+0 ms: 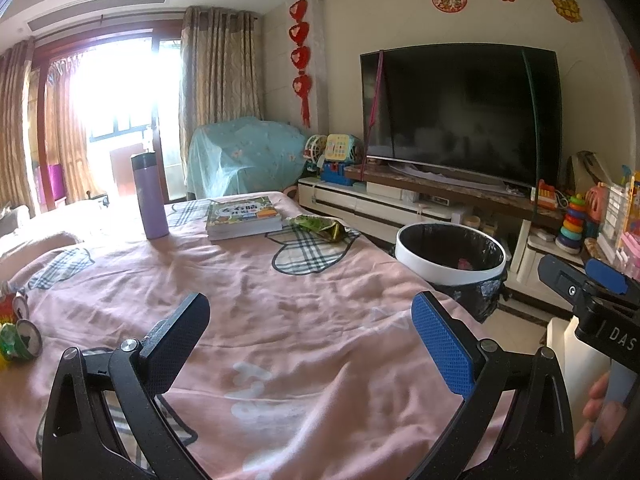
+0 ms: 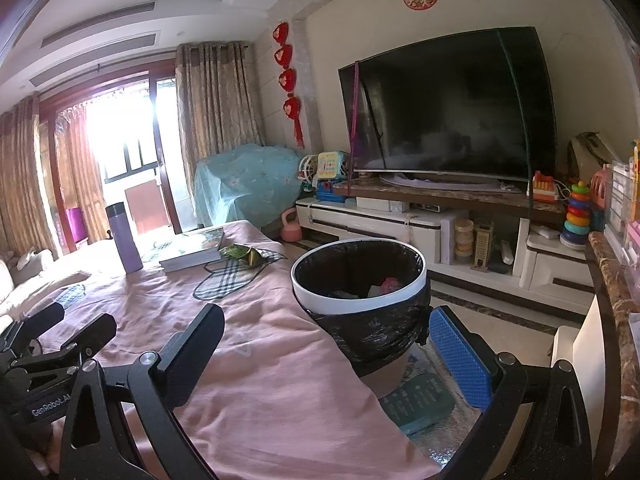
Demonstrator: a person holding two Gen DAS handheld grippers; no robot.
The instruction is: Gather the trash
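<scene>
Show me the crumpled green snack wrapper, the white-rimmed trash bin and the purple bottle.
Crumpled green snack wrapper [image 1: 320, 229], left wrist view, its middle.
White-rimmed trash bin [image 2: 352, 300], right wrist view, front rim.
Purple bottle [image 1: 149, 200], left wrist view, mid-body.

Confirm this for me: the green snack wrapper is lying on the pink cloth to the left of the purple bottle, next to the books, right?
Not quite. The green snack wrapper lies on the pink cloth next to the books, but to the right of the purple bottle, not the left. The left wrist view shows it.
</scene>
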